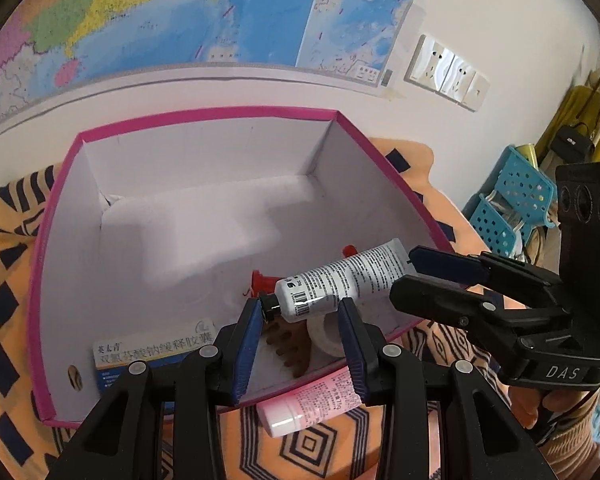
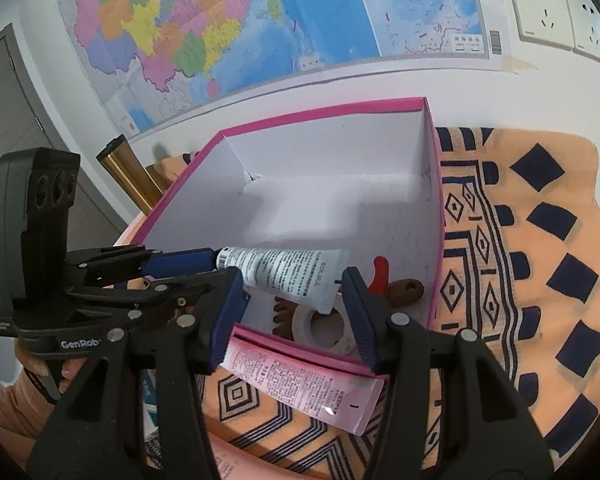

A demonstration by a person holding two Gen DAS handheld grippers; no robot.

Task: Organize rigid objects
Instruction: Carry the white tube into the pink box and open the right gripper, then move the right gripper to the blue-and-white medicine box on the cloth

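Observation:
A white tube with black print (image 1: 342, 276) (image 2: 288, 274) hangs over the near part of a pink-rimmed white box (image 1: 204, 114) (image 2: 328, 110). My left gripper (image 1: 302, 344) is open; its fingers straddle the tube's black cap end. It also shows in the right wrist view (image 2: 220, 268), its tips at the cap. My right gripper (image 2: 296, 320) is open around the tube's flat end; in the left wrist view (image 1: 404, 276) its tips sit at that end. A pink tube (image 1: 312, 404) (image 2: 300, 384) lies on the cloth outside the box's near wall.
In the box lie a medicine carton (image 1: 152, 350), a brown comb (image 1: 290, 346) (image 2: 288, 318), a white tape roll (image 1: 326, 334) (image 2: 324, 328) and a red item (image 1: 262, 280) (image 2: 380, 276). An orange patterned cloth (image 2: 520, 264) covers the table. A blue basket (image 1: 512, 200) stands right.

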